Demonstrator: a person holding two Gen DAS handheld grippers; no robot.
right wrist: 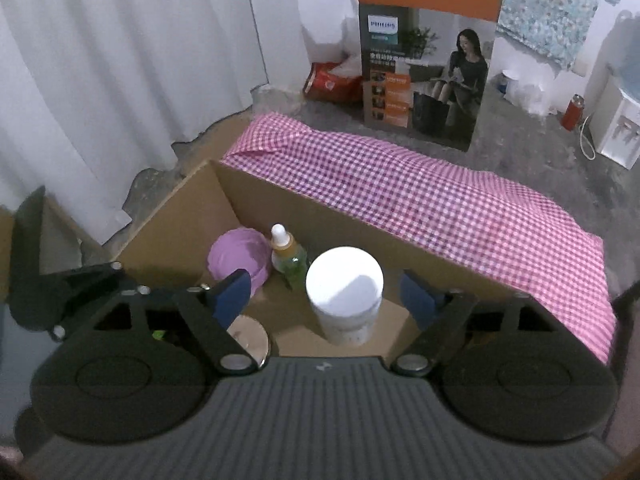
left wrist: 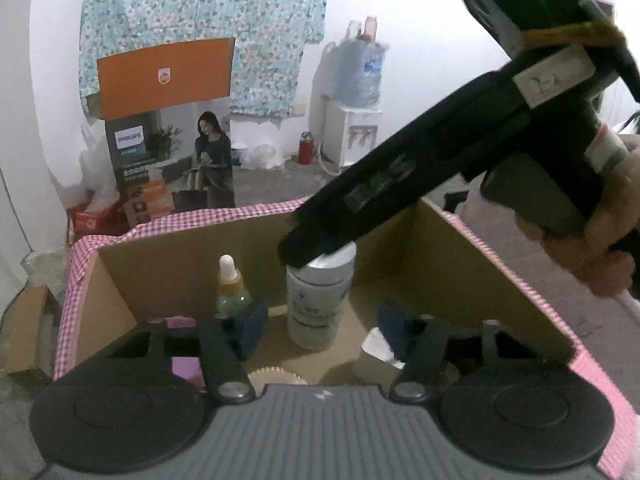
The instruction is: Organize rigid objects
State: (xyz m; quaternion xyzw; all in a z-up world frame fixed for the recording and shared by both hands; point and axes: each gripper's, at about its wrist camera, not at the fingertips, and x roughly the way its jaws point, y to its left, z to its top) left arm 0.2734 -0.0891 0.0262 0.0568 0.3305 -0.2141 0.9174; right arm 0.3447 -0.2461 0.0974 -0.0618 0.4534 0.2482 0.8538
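A white jar [right wrist: 344, 292] with a white lid stands upright inside a cardboard box [right wrist: 188, 216]. My right gripper [right wrist: 325, 298] hovers over it, open, its blue pads on either side of the jar and clear of it. In the left wrist view the same jar [left wrist: 318, 304] stands just beyond my left gripper [left wrist: 322, 330], which is open and holds nothing. A finger [left wrist: 360, 208] of the right gripper reaches down from the upper right to the jar's lid, with a hand [left wrist: 592, 248] behind it. A dropper bottle [right wrist: 286, 256] stands left of the jar.
A purple bowl [right wrist: 240, 260] and a round metal lid [right wrist: 250, 340] lie in the box's left part. Pink checked cloth [right wrist: 420, 200] drapes the box's far wall. Beyond stand a tall printed carton [right wrist: 424, 72], a water dispenser [left wrist: 352, 136] and a red flask [left wrist: 306, 148].
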